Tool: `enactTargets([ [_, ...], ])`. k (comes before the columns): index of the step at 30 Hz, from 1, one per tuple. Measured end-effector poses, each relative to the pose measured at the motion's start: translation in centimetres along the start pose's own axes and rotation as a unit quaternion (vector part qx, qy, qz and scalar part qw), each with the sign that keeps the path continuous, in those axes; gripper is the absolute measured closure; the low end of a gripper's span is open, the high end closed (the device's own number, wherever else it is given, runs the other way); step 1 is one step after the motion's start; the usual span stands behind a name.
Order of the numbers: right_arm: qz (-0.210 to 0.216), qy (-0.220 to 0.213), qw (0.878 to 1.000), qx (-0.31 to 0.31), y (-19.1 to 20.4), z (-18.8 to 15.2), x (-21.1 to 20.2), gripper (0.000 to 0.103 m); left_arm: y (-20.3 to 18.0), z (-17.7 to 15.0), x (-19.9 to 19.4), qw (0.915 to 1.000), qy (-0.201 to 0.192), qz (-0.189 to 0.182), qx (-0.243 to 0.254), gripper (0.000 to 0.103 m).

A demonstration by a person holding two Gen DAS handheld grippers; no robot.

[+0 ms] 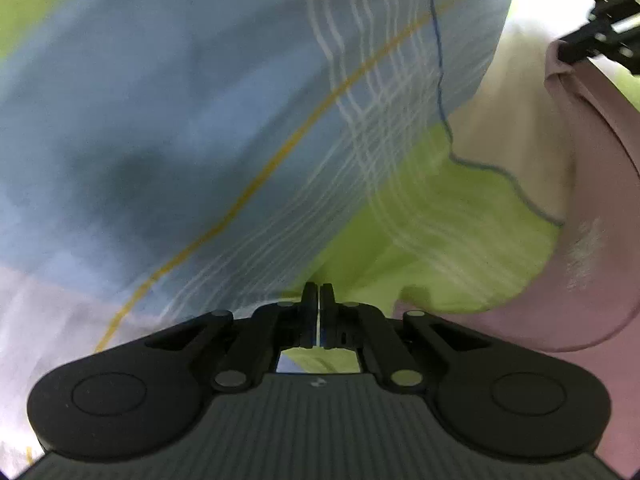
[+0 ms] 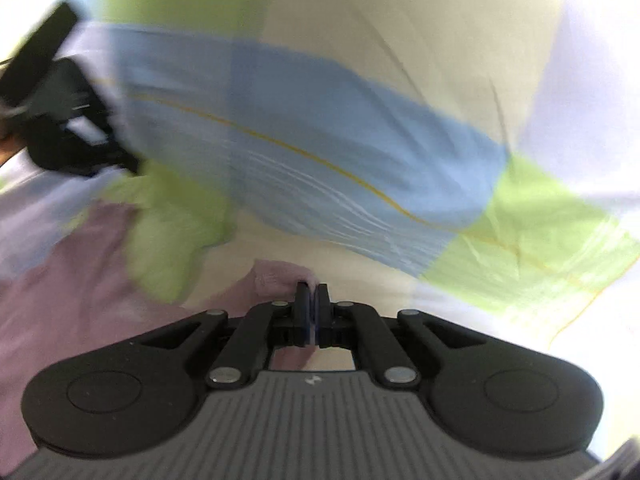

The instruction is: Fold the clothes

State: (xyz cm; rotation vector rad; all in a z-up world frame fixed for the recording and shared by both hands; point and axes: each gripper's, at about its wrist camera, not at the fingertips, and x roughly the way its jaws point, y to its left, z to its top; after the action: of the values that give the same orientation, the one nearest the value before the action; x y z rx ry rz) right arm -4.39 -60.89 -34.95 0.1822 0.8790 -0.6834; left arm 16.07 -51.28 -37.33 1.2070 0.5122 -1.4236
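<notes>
A pink garment (image 1: 592, 240) hangs between the two grippers, blurred by motion. My left gripper (image 1: 319, 296) is shut, with lime green cloth (image 1: 460, 248) bunched right at its fingertips. My right gripper (image 2: 312, 294) is shut on a pink garment edge (image 2: 280, 274); the rest of the pink cloth (image 2: 60, 300) spreads to the lower left. The right gripper also shows at the top right of the left wrist view (image 1: 608, 28), pinching the pink cloth. The left gripper shows at the left of the right wrist view (image 2: 60, 120).
A patchwork sheet underneath has a blue panel (image 1: 180, 120) with a yellow line and white stripes, lime green patches (image 2: 540, 240), and cream areas (image 2: 400, 40).
</notes>
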Motion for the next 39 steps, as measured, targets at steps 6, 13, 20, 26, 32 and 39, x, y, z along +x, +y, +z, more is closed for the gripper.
enactTargets([
  [6, -0.061, 0.073, 0.995, -0.009, 0.1, -1.4, 3.5, 0.067, 0.7, -2.1, -2.5, 0.9987, -0.017, -0.028, -0.039, 0.076],
  [13, -0.059, 0.056, 0.993, 0.082, 0.0, -3.0, -1.8, 0.039, -0.3, -2.3, -2.0, 0.9966, -0.002, -0.079, -0.025, 0.073],
  [20, 0.009, 0.059, 0.99, 0.129, 2.4, -5.9, -5.4, 0.041, -2.5, -1.5, -0.7, 0.9983, -0.008, -0.049, 0.032, 0.101],
  [26, 0.035, 0.051, 0.989, 0.137, 1.6, -5.5, -5.3, 0.076, -1.5, -0.6, 0.5, 0.9998, 0.005, 0.016, 0.006, 0.103],
  [32, 0.035, 0.044, 0.987, 0.15, -2.3, -3.3, -2.2, 0.076, -3.3, -0.8, -0.3, 0.9983, 0.009, 0.057, 0.012, 0.103],
  [39, 0.038, 0.046, 0.985, 0.164, -3.8, -3.4, -2.6, 0.075, -6.4, 3.7, -4.1, 0.9742, -0.064, -0.179, -0.122, 0.1],
])
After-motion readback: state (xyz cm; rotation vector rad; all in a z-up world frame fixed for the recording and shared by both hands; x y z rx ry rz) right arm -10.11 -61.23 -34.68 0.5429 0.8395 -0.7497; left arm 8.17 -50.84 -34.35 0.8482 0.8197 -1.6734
